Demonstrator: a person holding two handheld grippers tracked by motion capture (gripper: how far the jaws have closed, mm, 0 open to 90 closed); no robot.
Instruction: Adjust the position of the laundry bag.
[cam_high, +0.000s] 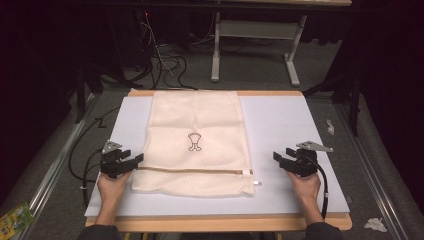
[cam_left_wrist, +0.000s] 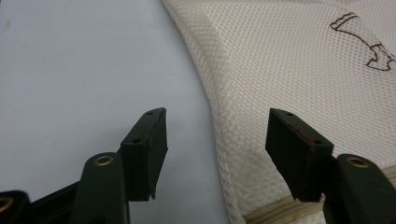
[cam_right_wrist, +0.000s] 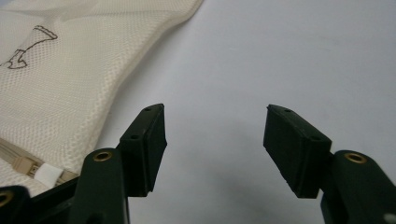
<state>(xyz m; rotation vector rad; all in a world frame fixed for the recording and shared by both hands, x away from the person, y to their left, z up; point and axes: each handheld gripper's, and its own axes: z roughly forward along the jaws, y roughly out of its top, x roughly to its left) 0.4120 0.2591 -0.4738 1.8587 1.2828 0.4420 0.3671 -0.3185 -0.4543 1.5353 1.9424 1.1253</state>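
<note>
A cream mesh laundry bag (cam_high: 195, 140) lies flat on the pale blue table mat (cam_high: 280, 125), with a small brown emblem (cam_high: 194, 141) at its middle and a zipper (cam_high: 200, 170) across its near end. My left gripper (cam_high: 131, 159) hovers at the bag's left edge, jaws wide apart; in the left gripper view the bag's edge (cam_left_wrist: 233, 121) runs between them, untouched. My right gripper (cam_high: 280, 157) is open over bare mat, a little right of the bag. The right gripper view shows the zipper's pull end (cam_right_wrist: 32, 168) at lower left.
The mat lies on a wooden board (cam_high: 220, 223) whose edge shows at front and back. Cables (cam_high: 165, 62) and a table frame (cam_high: 255, 35) stand on the floor beyond. A green packet (cam_high: 15, 217) and crumpled paper (cam_high: 375, 224) lie on the floor at the sides.
</note>
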